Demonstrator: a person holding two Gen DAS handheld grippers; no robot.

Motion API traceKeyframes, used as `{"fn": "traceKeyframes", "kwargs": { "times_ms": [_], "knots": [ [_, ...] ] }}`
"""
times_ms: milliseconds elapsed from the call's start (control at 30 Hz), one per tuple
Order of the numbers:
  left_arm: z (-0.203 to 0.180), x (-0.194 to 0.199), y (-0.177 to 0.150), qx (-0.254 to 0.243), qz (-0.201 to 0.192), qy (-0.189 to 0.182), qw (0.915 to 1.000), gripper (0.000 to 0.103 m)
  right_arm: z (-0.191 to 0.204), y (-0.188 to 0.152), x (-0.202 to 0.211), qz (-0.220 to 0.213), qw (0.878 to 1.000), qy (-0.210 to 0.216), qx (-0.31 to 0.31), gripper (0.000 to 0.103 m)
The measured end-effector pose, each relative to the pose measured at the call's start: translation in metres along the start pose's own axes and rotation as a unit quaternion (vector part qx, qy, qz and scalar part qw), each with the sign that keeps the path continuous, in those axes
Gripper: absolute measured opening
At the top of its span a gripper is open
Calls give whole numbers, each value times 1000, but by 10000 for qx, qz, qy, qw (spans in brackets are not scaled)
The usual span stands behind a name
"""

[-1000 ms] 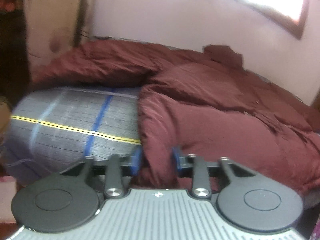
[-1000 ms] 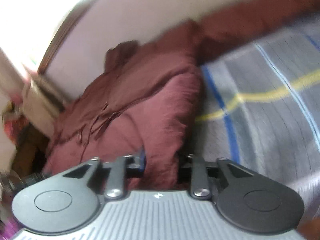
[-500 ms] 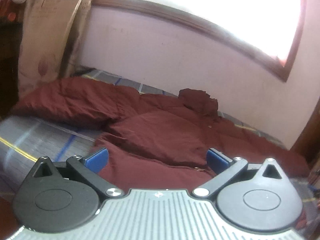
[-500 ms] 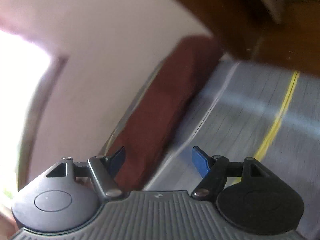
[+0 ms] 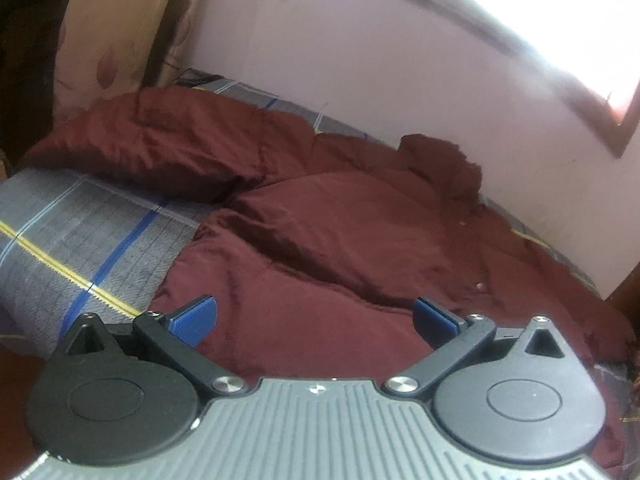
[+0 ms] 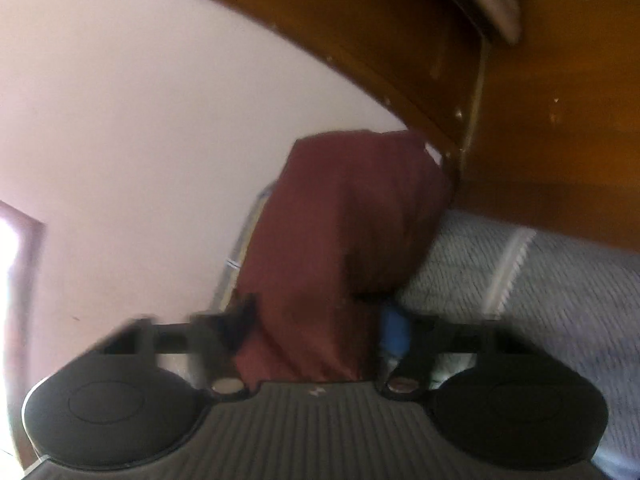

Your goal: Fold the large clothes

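Note:
A large maroon garment (image 5: 340, 232) lies spread on the bed, one sleeve stretched to the far left and its collar bunched by the wall. My left gripper (image 5: 316, 316) hovers over the garment's near edge, its jaws wide open with nothing between the blue pads (image 5: 196, 314). In the right wrist view the other maroon sleeve (image 6: 344, 220) runs toward the wooden board. My right gripper (image 6: 320, 324) has its jaws closing on that sleeve, and the cloth fills the gap between the fingers. This view is blurred.
The grey plaid bedsheet (image 5: 80, 240) with blue and yellow stripes covers the mattress. A pale wall (image 5: 360, 60) with a window runs behind the bed. A curtain (image 5: 112, 32) hangs at the far left. A brown wooden board (image 6: 540, 120) stands at the sleeve's end.
The left gripper let go of the garment's edge, opened wide and drew back. The right gripper let go of its fold, swung across to the far sleeve by the wooden board and closed around it.

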State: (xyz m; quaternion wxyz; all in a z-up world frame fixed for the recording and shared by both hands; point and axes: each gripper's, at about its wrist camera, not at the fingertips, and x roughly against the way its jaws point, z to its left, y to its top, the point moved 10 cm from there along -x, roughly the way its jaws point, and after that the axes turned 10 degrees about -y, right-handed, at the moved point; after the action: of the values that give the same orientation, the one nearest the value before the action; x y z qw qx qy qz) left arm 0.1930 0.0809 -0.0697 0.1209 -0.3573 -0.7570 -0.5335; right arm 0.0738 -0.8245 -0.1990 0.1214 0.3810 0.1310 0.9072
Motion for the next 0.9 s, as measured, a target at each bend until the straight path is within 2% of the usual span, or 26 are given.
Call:
{"fn": "traceKeyframes", "kwargs": {
  "times_ms": [33, 67, 133, 200, 267, 367, 467, 533, 633, 700, 833, 900],
  "knots": [
    [2, -1, 0, 2, 16, 20, 10000, 103, 2, 1, 0, -80, 9999, -52, 78, 19],
    [4, -1, -1, 12, 35, 37, 10000, 103, 9, 2, 4, -216, 9996, -22, 191, 14],
    [9, -1, -1, 64, 63, 13, 10000, 103, 39, -1, 25, -618, 9957, 143, 673, 11],
    [12, 2, 0, 86, 39, -41, 9999, 103, 86, -18, 54, -855, 9852, 588, 1362, 10],
    [14, 5, 1, 66, -15, -57, 10000, 103, 140, -54, 91, -983, 9650, 1145, 2143, 10],
    [19, 8, 2, 157, -53, -123, 9998, 103, 215, -131, 143, -934, 9243, 1974, 3130, 11],
    [24, 12, -1, 381, -95, -246, 9989, 103, 266, -228, 170, -590, 8865, 2530, 3829, 11],
    [28, 16, -3, 478, -119, -304, 9983, 103, 284, -290, 174, -209, 8705, 2747, 4078, 9],
    [36, 24, -3, 558, -194, -350, 9976, 103, 297, -389, 173, 195, 8298, 2880, 4777, 8],
    [43, 28, -3, 608, -234, -350, 9973, 103, 301, -443, 163, 368, 8102, 2778, 5148, 8],
    [57, 31, -7, 796, -213, -365, 9959, 103, 296, -514, 130, 621, 7902, 2453, 5581, 8],
    [62, 31, -9, 894, -192, -393, 9950, 103, 286, -534, 119, 740, 7874, 2262, 5686, 8]
  ]
}}
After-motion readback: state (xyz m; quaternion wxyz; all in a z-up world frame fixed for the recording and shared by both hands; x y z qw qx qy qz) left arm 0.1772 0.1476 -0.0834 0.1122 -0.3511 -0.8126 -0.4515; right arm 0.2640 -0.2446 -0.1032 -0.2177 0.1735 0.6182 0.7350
